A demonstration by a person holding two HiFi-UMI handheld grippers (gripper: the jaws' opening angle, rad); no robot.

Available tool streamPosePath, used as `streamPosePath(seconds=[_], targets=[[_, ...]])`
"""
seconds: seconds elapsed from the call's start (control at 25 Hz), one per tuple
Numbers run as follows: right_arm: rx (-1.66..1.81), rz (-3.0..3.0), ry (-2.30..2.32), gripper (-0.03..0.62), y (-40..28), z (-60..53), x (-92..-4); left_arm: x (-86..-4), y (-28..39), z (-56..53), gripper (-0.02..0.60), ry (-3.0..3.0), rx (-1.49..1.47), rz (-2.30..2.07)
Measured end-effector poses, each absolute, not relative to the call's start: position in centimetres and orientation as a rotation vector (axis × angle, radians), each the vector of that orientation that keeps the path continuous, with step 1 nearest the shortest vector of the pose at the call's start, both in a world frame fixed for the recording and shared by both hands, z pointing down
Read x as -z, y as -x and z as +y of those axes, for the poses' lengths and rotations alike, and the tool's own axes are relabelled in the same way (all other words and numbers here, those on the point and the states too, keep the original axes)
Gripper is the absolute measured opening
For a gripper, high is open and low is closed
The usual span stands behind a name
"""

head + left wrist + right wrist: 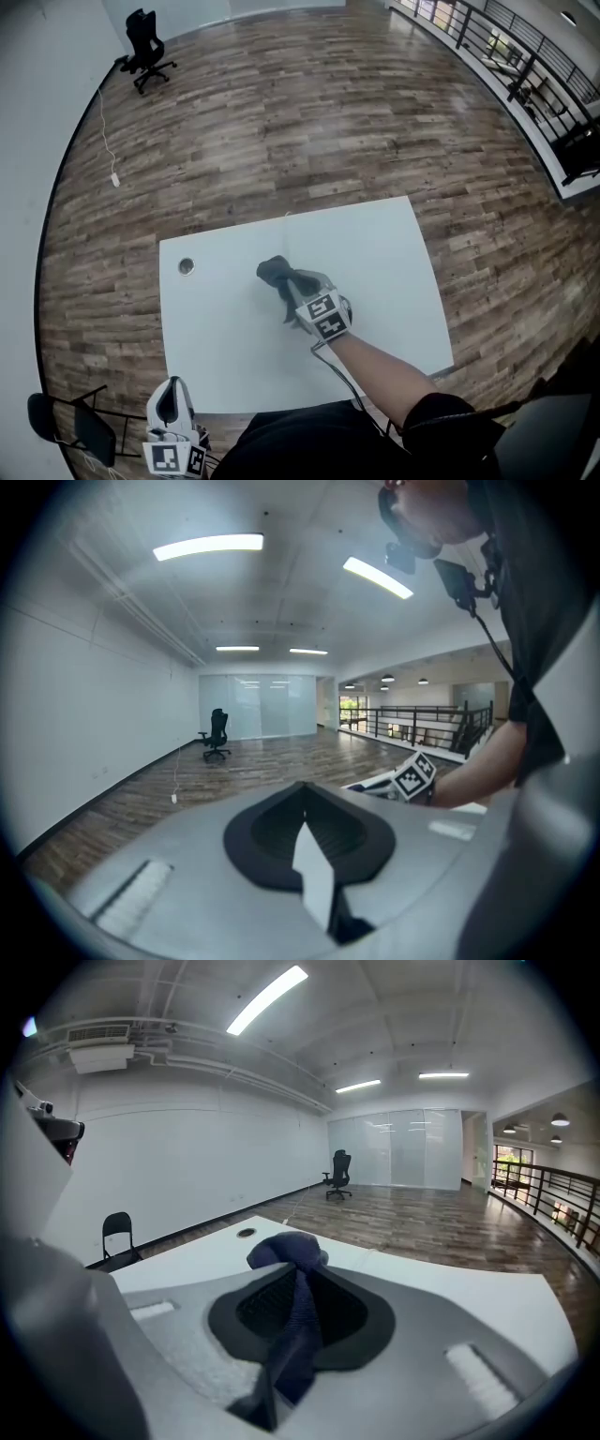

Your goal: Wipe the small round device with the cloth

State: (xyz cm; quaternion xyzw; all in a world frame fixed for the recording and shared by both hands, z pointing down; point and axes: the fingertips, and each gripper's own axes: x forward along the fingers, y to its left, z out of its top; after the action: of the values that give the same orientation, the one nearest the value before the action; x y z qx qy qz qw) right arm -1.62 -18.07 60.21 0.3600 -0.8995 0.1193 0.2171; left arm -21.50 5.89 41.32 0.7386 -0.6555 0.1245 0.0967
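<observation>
The small round device point(187, 266) lies on the white table point(375, 244) near its left edge; in the right gripper view the device point(246, 1233) shows far off on the tabletop. My right gripper point(289, 283) is over the middle of the table, shut on a dark cloth point(274, 271) that bunches past its tips point(286, 1251). The cloth is well to the right of the device, apart from it. My left gripper point(172, 405) hangs off the table's near left corner, jaws together point(302, 803); a pale sliver shows low between them, and I cannot tell what it is.
A black office chair point(145, 47) stands far off on the wooden floor, with a cable point(111, 150) trailing along the wall. A dark folding chair point(66, 427) is by the table's near left corner. A railing point(525, 47) runs along the far right.
</observation>
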Motion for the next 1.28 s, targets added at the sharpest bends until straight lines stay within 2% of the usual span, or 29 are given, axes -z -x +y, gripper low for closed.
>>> streamPosePath(seconds=[0.28,0.6,0.76,1.04,1.28], targets=[[-0.383,-2.424,-1.053,0.049,-1.2,-18.4,-61.7,-41.3,20.8,5.8,0.003,-2.207,-0.398,-1.914],[-0.539,-2.281,-1.005,0.049,-3.4,-13.9,-68.7,-41.5,20.4,5.2,0.003,-2.231,-0.413,-1.873],[-0.511,-2.319,-1.123,0.049,-5.1,-15.0,-66.0,-41.6,20.0,4.1,0.003,-2.267,-0.398,-1.85],[-0.196,-2.442,-1.162,0.049,-4.3,-18.2,-55.4,-41.3,20.5,0.8,0.003,-2.335,-0.274,-1.856],[-0.149,-2.303,-1.028,0.049,-1.9,-18.1,-57.8,-42.8,20.4,-0.3,0.003,-2.361,-0.169,-1.778]])
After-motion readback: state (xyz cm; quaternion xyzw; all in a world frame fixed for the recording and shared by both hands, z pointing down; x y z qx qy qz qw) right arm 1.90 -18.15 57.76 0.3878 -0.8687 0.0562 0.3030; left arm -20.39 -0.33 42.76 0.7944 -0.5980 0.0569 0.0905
